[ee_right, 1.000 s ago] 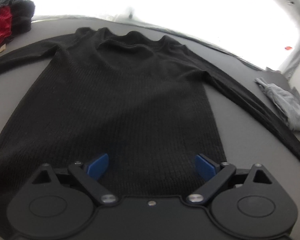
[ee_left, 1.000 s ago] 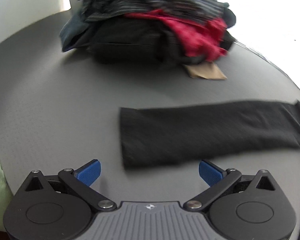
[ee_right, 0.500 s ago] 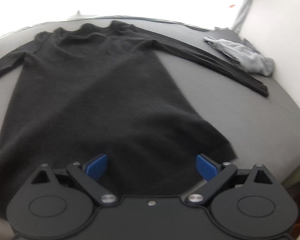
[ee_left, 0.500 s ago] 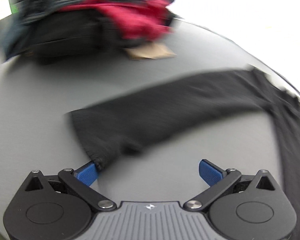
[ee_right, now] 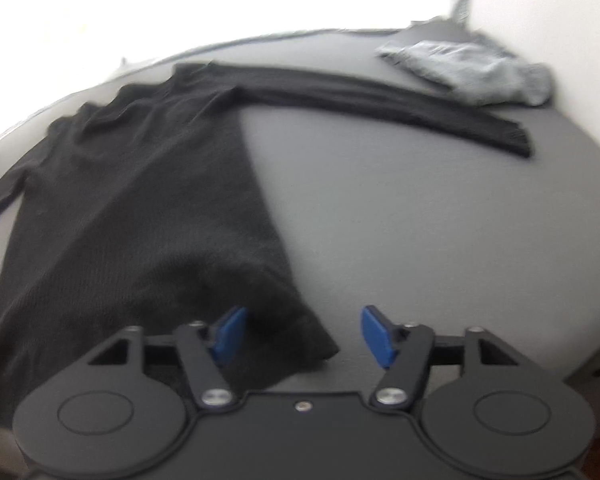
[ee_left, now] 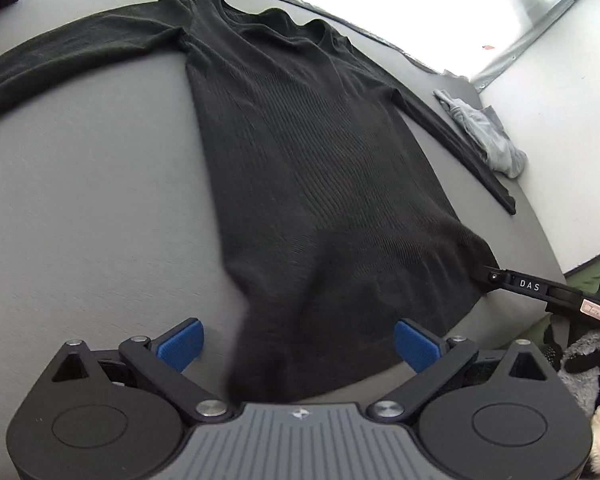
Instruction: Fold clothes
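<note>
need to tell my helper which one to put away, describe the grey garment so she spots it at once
On the grey table, follow the spread black sweater out along its right sleeve to the far corner by the white wall. The grey garment lies there: small, crumpled and pale, just beyond the sleeve.

1 black sweater (ee_left: 320, 168) with 2 long sleeves lies flat on 1 grey table (ee_left: 100, 200). 1 crumpled grey garment (ee_left: 484, 132) sits at 2 o'clock. 2 grippers show: left (ee_left: 298, 340) and right (ee_right: 302, 336), each with 2 blue pads.

Both wrist cameras look steeply down, close, sharing the black sweater (ee_left: 320, 160).
</note>
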`<action>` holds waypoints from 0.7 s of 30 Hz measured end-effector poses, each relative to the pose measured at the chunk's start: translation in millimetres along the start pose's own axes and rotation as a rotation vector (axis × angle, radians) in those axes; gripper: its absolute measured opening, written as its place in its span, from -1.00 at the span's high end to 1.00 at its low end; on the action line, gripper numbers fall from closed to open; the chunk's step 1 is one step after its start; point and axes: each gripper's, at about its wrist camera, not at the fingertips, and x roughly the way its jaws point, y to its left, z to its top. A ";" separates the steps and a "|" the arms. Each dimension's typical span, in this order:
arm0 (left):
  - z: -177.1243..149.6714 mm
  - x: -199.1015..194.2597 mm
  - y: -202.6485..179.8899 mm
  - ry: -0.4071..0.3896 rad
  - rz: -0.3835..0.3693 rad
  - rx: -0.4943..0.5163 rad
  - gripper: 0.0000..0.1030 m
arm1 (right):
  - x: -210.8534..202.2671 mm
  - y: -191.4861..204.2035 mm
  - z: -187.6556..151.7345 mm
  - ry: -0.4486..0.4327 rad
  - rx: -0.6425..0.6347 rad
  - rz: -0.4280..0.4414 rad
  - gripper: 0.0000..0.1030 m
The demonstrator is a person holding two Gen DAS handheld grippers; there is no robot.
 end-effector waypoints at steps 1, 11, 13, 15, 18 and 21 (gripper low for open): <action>-3.4 3.1 -6.1 -0.008 0.017 -0.005 -0.42 | 3.5 -0.7 -0.4 0.016 -0.015 0.018 0.21; -23.1 -49.1 9.7 -0.194 0.025 -0.503 0.81 | -41.8 -44.3 25.9 0.034 0.001 0.304 0.89; -27.1 -39.8 9.6 -0.134 0.128 -0.482 0.62 | -23.0 -49.6 23.3 0.127 0.006 0.321 0.86; -30.6 -23.9 6.4 -0.047 0.266 -0.456 0.52 | -4.9 -50.9 16.4 0.190 -0.029 0.267 0.81; -38.2 -31.6 -0.5 -0.080 0.280 -0.457 0.09 | -1.2 -56.1 17.2 0.188 -0.009 0.225 0.34; -36.3 -45.3 -8.7 -0.122 0.335 -0.418 -0.30 | -7.4 -51.7 28.1 0.107 -0.021 0.172 -0.13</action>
